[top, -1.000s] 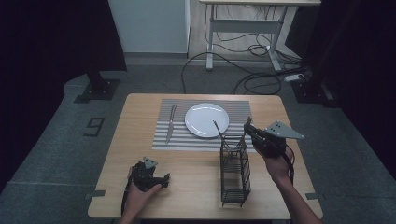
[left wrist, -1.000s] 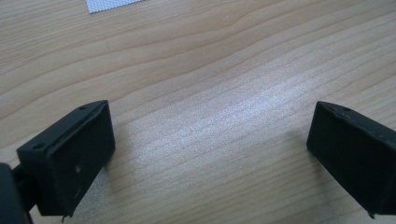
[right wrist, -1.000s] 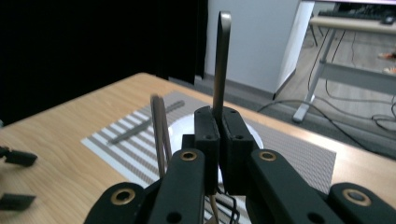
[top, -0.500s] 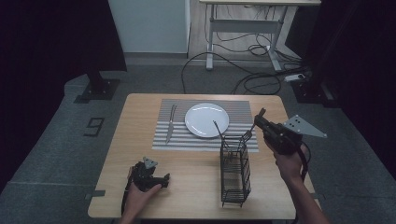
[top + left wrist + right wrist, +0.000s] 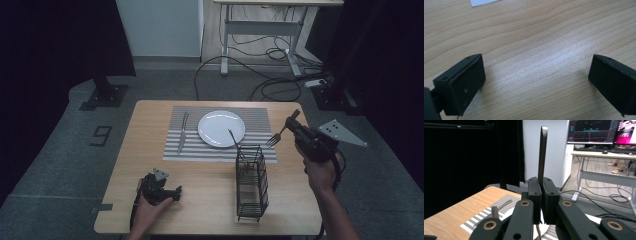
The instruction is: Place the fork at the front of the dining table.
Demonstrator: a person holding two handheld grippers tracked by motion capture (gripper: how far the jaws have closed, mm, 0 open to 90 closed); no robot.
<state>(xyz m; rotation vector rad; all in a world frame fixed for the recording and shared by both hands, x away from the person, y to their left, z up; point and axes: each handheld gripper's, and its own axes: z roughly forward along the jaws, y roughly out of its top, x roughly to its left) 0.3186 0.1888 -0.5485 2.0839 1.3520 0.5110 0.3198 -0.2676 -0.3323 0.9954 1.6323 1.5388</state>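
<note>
High view: a wooden table carries a striped placemat, a white plate and a wire cutlery caddy. At its right edge, the right gripper is clamped on a fork, tines angled down-left toward the placemat. The left gripper rests agape and empty on the near-left tabletop, farther from the fork.

Right gripper jaws tight around probable fork handle
</note>
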